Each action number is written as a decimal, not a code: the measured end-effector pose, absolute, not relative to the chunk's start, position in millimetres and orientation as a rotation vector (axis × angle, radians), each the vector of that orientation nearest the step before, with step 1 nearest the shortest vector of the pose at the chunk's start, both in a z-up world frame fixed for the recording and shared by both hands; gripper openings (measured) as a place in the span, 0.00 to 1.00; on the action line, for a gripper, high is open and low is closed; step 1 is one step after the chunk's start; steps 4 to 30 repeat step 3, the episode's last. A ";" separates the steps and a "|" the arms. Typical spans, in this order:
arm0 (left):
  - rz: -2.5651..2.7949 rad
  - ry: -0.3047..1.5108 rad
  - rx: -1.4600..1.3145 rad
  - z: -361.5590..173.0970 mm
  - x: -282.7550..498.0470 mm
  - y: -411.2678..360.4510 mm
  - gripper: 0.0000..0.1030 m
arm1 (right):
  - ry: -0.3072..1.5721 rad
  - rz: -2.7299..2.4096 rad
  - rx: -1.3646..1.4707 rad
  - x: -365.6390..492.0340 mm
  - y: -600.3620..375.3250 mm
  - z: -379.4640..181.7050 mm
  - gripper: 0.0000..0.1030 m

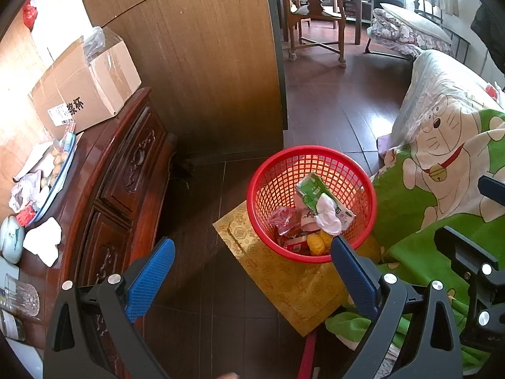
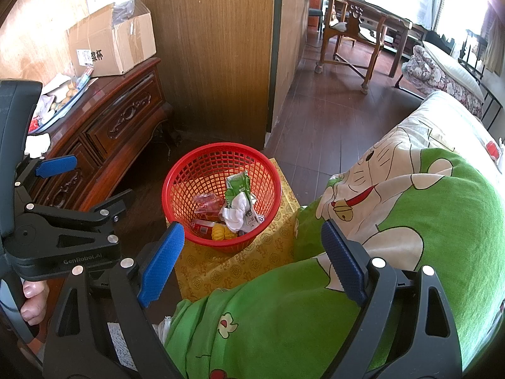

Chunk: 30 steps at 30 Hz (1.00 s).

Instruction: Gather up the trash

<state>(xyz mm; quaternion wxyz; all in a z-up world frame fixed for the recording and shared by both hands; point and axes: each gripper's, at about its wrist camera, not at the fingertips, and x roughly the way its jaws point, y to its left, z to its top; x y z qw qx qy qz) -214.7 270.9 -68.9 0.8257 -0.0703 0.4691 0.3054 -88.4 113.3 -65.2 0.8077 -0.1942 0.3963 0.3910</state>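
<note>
A red mesh basket (image 1: 363, 186) (image 2: 186, 177) stands on a yellow patterned box (image 1: 284, 281) (image 2: 221, 268) on the floor. It holds a green carton (image 1: 311, 191) (image 2: 238, 184), a white crumpled tissue (image 1: 328, 214) (image 2: 235, 213), red wrappers and a yellow piece. My left gripper (image 1: 252, 252) is open and empty, just in front of the basket. My right gripper (image 2: 252, 240) is open and empty, above the basket's near side. A crumpled white tissue (image 1: 44, 241) lies on the wooden cabinet (image 1: 126, 170) at my left.
The cabinet top carries a cardboard box (image 1: 85, 85), a tray of food (image 1: 53, 167), a lidded cup (image 1: 11, 240) and a glass (image 1: 19, 297). A green cartoon blanket (image 1: 442, 170) (image 2: 378, 252) covers the seat at right. A wood partition (image 1: 202, 63) stands behind.
</note>
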 end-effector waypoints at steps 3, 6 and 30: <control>0.650 0.994 -0.150 -69.1 -214.3 270.0 0.94 | 0.848 0.836 -0.415 -88.3 113.1 -64.9 0.83; 0.650 0.994 -0.150 -69.1 -214.3 270.0 0.94 | 0.848 0.836 -0.415 -88.3 113.1 -64.9 0.83; 0.650 0.994 -0.150 -69.1 -214.3 270.0 0.94 | 0.848 0.836 -0.415 -88.3 113.1 -64.9 0.83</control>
